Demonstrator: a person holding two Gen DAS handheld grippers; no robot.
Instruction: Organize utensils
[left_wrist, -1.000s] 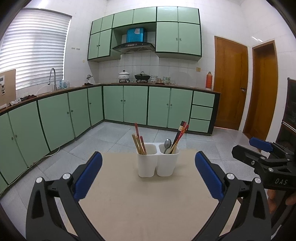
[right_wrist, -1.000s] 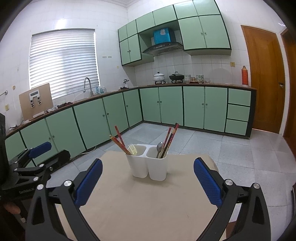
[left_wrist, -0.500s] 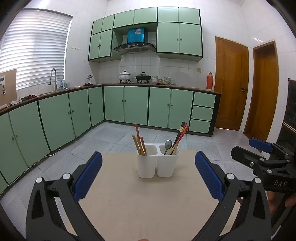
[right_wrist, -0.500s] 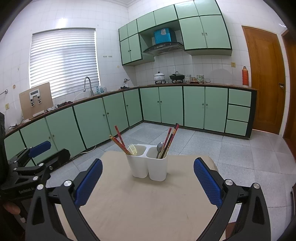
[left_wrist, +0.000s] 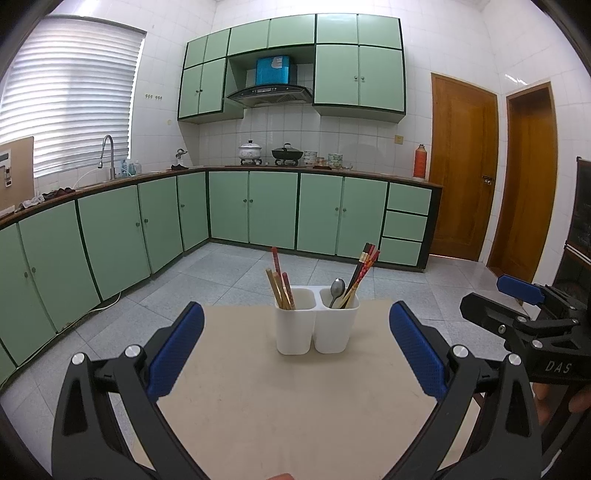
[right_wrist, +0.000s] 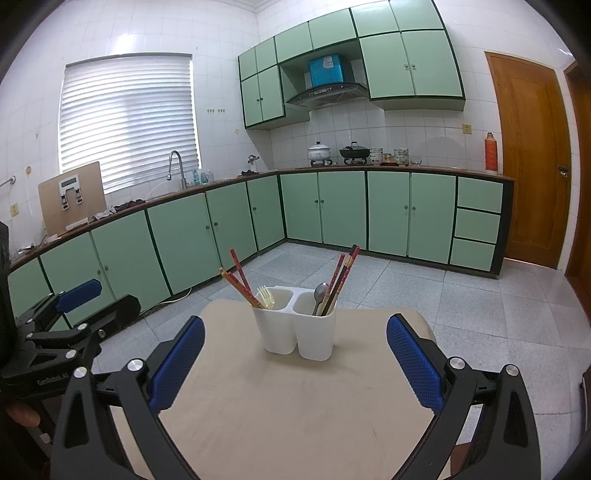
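A white two-cup utensil holder (left_wrist: 317, 324) stands upright near the far edge of a beige table (left_wrist: 280, 406); it also shows in the right wrist view (right_wrist: 300, 325). Its left cup holds chopsticks (left_wrist: 279, 282) and a pale fork (right_wrist: 266, 296). Its right cup holds a metal spoon (left_wrist: 336, 290) and more chopsticks (right_wrist: 340, 275). My left gripper (left_wrist: 295, 354) is open and empty, short of the holder. My right gripper (right_wrist: 295, 356) is open and empty too, and also shows at the right edge of the left wrist view (left_wrist: 524, 314).
The beige table (right_wrist: 288, 413) stands on a grey tiled floor (left_wrist: 229, 273). Green base cabinets (left_wrist: 273, 210) run along the back and left walls. Wooden doors (left_wrist: 461, 166) are at the right.
Both views have drifted very slightly; the holder and utensils stand as before. Both grippers stay open.
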